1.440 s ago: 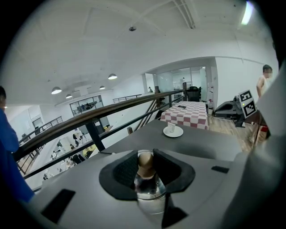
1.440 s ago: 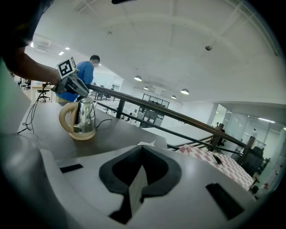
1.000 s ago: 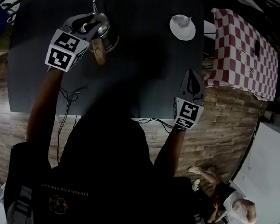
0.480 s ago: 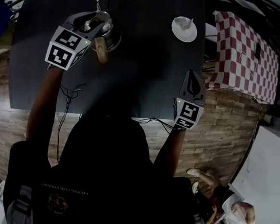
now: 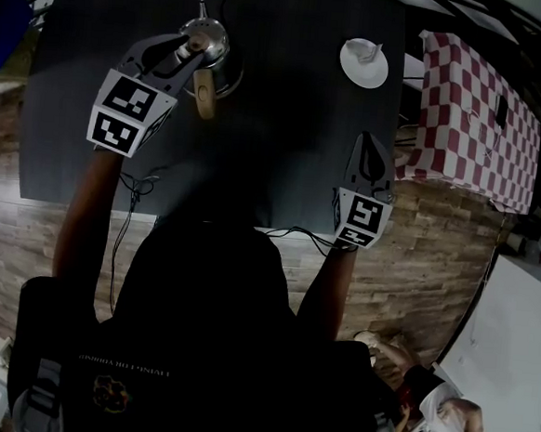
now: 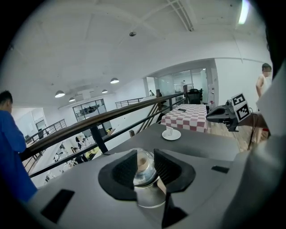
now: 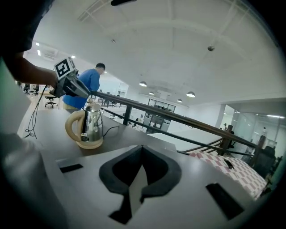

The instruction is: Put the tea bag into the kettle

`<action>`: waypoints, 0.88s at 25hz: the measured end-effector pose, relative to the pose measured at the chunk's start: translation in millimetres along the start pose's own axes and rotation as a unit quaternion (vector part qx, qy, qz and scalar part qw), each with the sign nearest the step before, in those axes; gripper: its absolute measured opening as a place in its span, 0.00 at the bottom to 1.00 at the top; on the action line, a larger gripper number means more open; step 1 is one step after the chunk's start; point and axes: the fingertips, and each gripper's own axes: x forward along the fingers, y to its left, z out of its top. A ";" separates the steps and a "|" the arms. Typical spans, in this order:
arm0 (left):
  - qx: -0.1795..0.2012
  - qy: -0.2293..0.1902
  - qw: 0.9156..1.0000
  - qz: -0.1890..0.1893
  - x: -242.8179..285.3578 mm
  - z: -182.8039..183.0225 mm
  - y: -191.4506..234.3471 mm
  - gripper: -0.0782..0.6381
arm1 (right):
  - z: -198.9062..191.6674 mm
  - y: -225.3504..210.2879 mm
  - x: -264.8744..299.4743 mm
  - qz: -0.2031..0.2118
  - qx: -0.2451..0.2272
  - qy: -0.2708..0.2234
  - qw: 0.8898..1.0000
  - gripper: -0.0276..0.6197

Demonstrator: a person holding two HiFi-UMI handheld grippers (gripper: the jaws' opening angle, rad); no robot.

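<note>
A steel kettle point(image 5: 216, 74) with a cream handle stands at the table's far left, lid on. My left gripper point(image 5: 184, 51) reaches it from the near side. In the left gripper view the lid's knob point(image 6: 144, 164) sits between the jaws of that gripper point(image 6: 144, 166), which are closing; I see no firm squeeze. The tea bag point(image 5: 364, 50) lies on a white saucer point(image 5: 353, 73) at the far right, also in the left gripper view as tea bag point(image 6: 170, 132). My right gripper point(image 5: 371, 155) hovers near the table's front right, shut and empty, its view facing the kettle point(image 7: 89, 126).
The dark table's near edge point(image 5: 205, 218) runs in front of me, with a black cable point(image 5: 133, 187) at its left. A red-and-white checked table point(image 5: 475, 105) stands to the right. A railing point(image 7: 187, 120) runs behind the table. A person in blue point(image 7: 90, 82) stands beyond the kettle.
The left gripper's jaws have settled round the lid knob, and the kettle sits a little farther up in the head view. The right gripper has stayed put.
</note>
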 end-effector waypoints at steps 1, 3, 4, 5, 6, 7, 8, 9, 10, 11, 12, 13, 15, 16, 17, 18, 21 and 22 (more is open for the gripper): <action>0.000 -0.004 1.000 0.006 -4.7 1.3 -1.2 0.25 | 2.3 2.9 1.3 0.009 0.006 -0.005 1.000 0.07; 0.003 -0.012 1.000 0.021 -14.3 3.7 -2.4 0.14 | 8.2 10.7 3.5 0.033 0.025 -0.017 0.999 0.07; 0.003 -0.015 1.000 0.026 -18.6 4.4 -3.4 0.12 | 11.3 15.2 4.8 0.046 0.038 -0.024 0.998 0.07; 0.002 -0.017 0.999 0.029 -22.5 4.8 -5.1 0.12 | 14.5 19.8 6.2 0.060 0.052 -0.030 0.996 0.07; 0.000 -0.018 0.999 0.030 -26.3 4.7 -7.6 0.12 | 18.2 24.7 7.7 0.074 0.067 -0.037 0.994 0.07; -0.002 -0.018 0.999 0.031 -30.0 4.2 -10.7 0.12 | 22.5 29.9 9.2 0.090 0.081 -0.044 0.992 0.07; -0.005 -0.016 0.999 0.032 -33.7 3.2 -14.6 0.12 | 27.3 35.5 10.6 0.106 0.095 -0.050 0.989 0.07; -0.008 -0.015 0.999 0.033 -37.5 1.6 -18.8 0.12 | 32.6 41.4 11.5 0.123 0.108 -0.057 0.985 0.07; -0.012 -0.013 0.999 0.034 -41.2 -0.8 -23.4 0.12 | 38.3 47.6 12.1 0.141 0.119 -0.064 0.981 0.07; -0.017 -0.010 0.999 0.035 -44.9 -3.9 -28.1 0.12 | 44.2 54.1 12.3 0.158 0.127 -0.071 0.977 0.07; -0.022 -0.007 0.999 0.036 -48.5 -7.6 -32.7 0.12 | 49.8 60.6 12.3 0.175 0.132 -0.076 0.973 0.07; -0.026 -0.003 0.999 0.038 -52.0 -11.6 -37.2 0.12 | 54.7 67.0 12.1 0.190 0.134 -0.080 0.969 0.07; -0.036 0.005 0.999 0.040 -58.8 -19.7 -46.4 0.12 | 62.5 78.4 10.9 0.215 0.136 -0.084 0.963 0.07; -0.040 0.008 0.998 0.040 -62.4 -23.6 -50.8 0.12 | 65.7 83.3 10.4 0.226 0.137 -0.085 0.961 0.07; -0.046 0.010 0.998 0.042 -66.2 -27.4 -55.0 0.12 | 68.7 87.8 10.3 0.236 0.139 -0.086 0.958 0.07; -0.051 0.012 0.998 0.043 -70.2 -31.0 -58.9 0.12 | 71.4 91.8 10.4 0.243 0.140 -0.086 0.956 0.07; -0.063 0.013 0.997 0.046 -81.8 -39.2 -70.1 0.12 | 79.9 101.4 7.9 0.256 0.142 -0.091 0.952 0.07; -0.065 0.012 0.997 0.047 -85.6 -40.9 -73.2 0.12 | 83.4 104.9 5.8 0.260 0.141 -0.092 0.951 0.07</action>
